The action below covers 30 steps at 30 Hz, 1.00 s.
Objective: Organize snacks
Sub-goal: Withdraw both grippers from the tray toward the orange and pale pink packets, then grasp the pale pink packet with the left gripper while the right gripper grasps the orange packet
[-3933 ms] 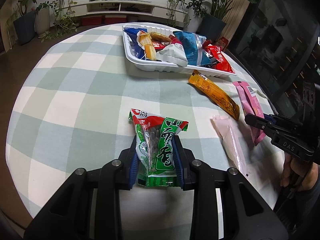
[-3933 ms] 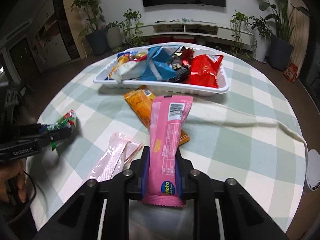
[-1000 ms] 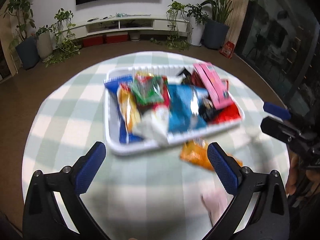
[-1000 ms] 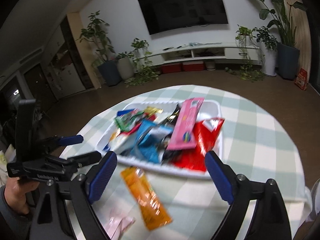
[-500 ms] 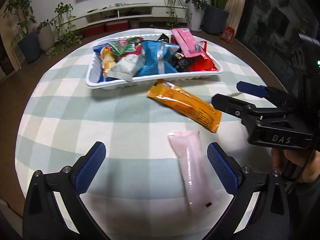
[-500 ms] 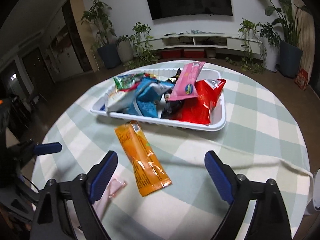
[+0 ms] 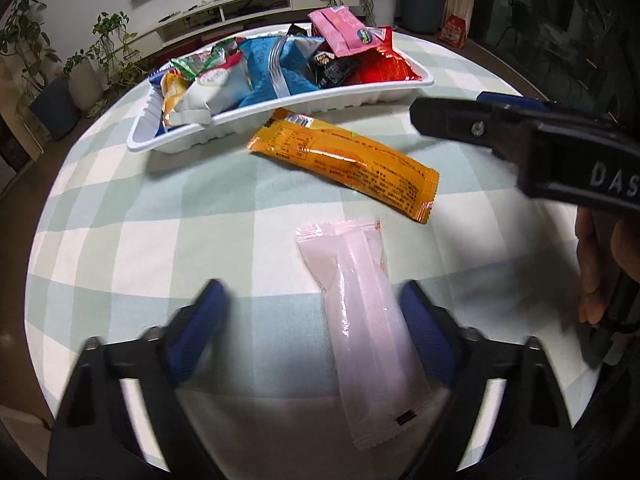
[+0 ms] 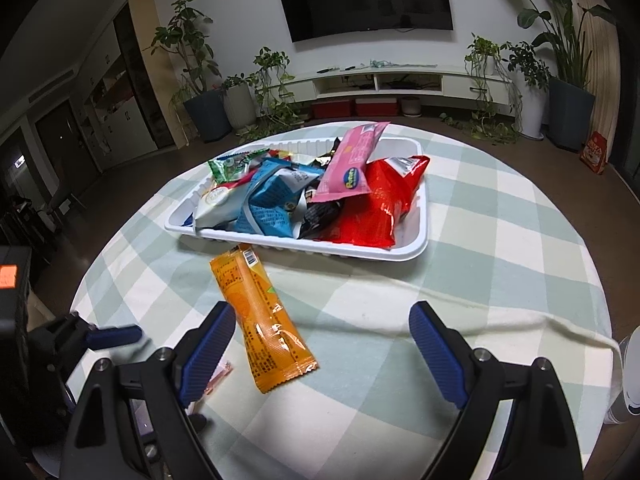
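The bench (image 8: 500, 240) held a white tray (image 8: 416, 250) full of snacks, with an orange pack (image 8: 260, 320) and a pale pink pack (image 7: 364, 316) lying near it. The left hand-held gripper (image 7: 316, 332) had just been closing around the pale pink pack, not yet pressing it, and the right hand-held gripper (image 8: 320, 356) was wide open above the orange pack.

A: Your left gripper (image 7: 314, 340) is chunky black plastic with ribbed blue pads (image 7: 424, 340) and silver screws on the arms.

B: Same build on your right gripper (image 8: 320, 354), and from the other camera its black body reads "DAS" in pale letters.
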{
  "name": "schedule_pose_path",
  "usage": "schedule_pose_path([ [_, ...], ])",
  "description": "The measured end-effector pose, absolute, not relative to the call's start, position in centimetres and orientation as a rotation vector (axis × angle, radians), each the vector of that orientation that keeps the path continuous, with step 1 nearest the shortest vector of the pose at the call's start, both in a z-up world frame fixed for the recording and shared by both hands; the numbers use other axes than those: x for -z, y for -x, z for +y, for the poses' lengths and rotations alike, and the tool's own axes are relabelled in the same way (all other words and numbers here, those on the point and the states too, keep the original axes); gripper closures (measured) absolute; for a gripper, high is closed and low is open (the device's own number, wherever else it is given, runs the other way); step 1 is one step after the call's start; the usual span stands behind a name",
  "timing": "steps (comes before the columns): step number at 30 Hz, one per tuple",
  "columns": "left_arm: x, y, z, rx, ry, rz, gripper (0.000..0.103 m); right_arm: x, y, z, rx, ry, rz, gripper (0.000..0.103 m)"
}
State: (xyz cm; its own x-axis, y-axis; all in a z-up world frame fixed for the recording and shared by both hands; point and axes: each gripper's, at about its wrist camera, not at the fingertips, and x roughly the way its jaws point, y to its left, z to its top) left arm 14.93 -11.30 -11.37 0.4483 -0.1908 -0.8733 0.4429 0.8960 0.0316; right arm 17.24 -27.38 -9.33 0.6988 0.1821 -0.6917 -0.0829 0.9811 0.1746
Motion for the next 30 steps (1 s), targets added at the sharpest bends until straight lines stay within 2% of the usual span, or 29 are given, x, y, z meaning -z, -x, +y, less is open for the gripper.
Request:
schedule_pose_path([
  [6, 11.5, -15.2, -11.0, 0.421, -0.248, 1.040, 0.029, 9.3, -17.3, -27.4, -0.151, -0.130, 0.785, 0.012],
  [13, 11.5, -15.3, -10.7, 0.446, -0.249, 1.038, 0.035, 9.7, -17.5, -26.9, -0.163, -0.105, 0.804, 0.023],
  [15, 11.5, -15.1, -10.6, 0.454, -0.250, 1.033, 0.047, 9.8, -17.6, -26.7, -0.167, -0.096, 0.808, 0.024],
  [18, 11.3, -15.2, -10.6, 0.467, -0.258, 1.030, 0.057, 9.9, -17.6, -26.5, -0.168, -0.086, 0.808, 0.025],
  [24, 11.2, -15.2, -9.9, 0.470, -0.261, 1.018, 0.069, 10.2, -17.6, -26.5, -0.168, -0.083, 0.810, 0.027],
  [30, 11.0, -15.3, -8.7, 0.484, -0.271, 1.016, 0.072, 10.4, -17.6, -26.1, -0.182, -0.066, 0.818, 0.028],
])
